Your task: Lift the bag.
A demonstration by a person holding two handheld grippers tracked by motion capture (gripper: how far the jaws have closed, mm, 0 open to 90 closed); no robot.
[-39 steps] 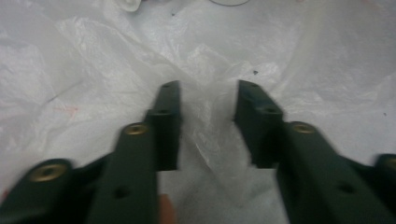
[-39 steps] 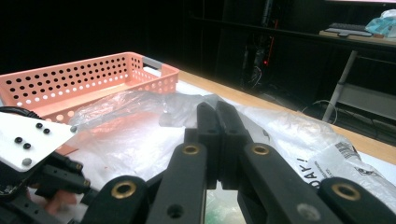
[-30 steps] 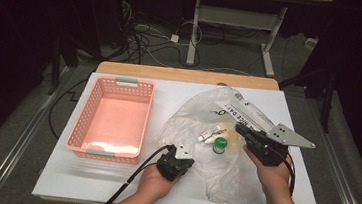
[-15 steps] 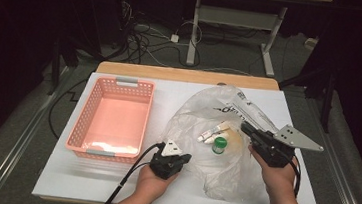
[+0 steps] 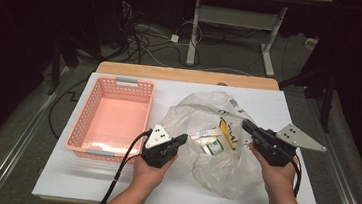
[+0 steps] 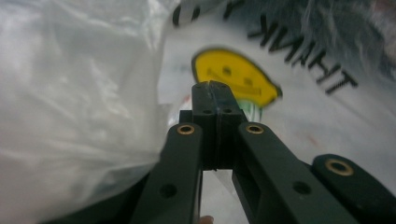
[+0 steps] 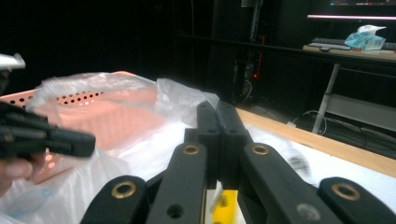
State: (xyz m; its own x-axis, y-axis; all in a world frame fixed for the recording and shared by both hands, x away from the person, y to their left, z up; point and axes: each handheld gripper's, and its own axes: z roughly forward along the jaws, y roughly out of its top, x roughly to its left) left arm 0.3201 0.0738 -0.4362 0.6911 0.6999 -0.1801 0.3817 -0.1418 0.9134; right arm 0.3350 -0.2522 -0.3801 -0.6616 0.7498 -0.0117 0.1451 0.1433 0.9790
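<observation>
A clear plastic bag (image 5: 222, 171) with a yellow smiley print (image 6: 236, 74) lies on the white table (image 5: 279, 104). Inside it are a small bottle with a green cap (image 5: 213, 147) and a small white box (image 5: 205, 134). My left gripper (image 5: 184, 139) is at the bag's left edge with its jaws shut, and the film bunches against them (image 6: 215, 86). At the bag's right edge my right gripper (image 5: 245, 123) is also shut, with film rising just behind its tips (image 7: 217, 106). The bag stretches between the two grippers.
An empty pink basket (image 5: 115, 83) stands on the table's left half, close to the left hand. A wooden strip (image 5: 186, 75) runs along the far edge. Cables and desk legs (image 5: 193, 33) are on the floor beyond.
The left gripper has risen and shifted slightly right at the bag's left edge, and the film there has lifted with it. The right gripper has barely moved.
</observation>
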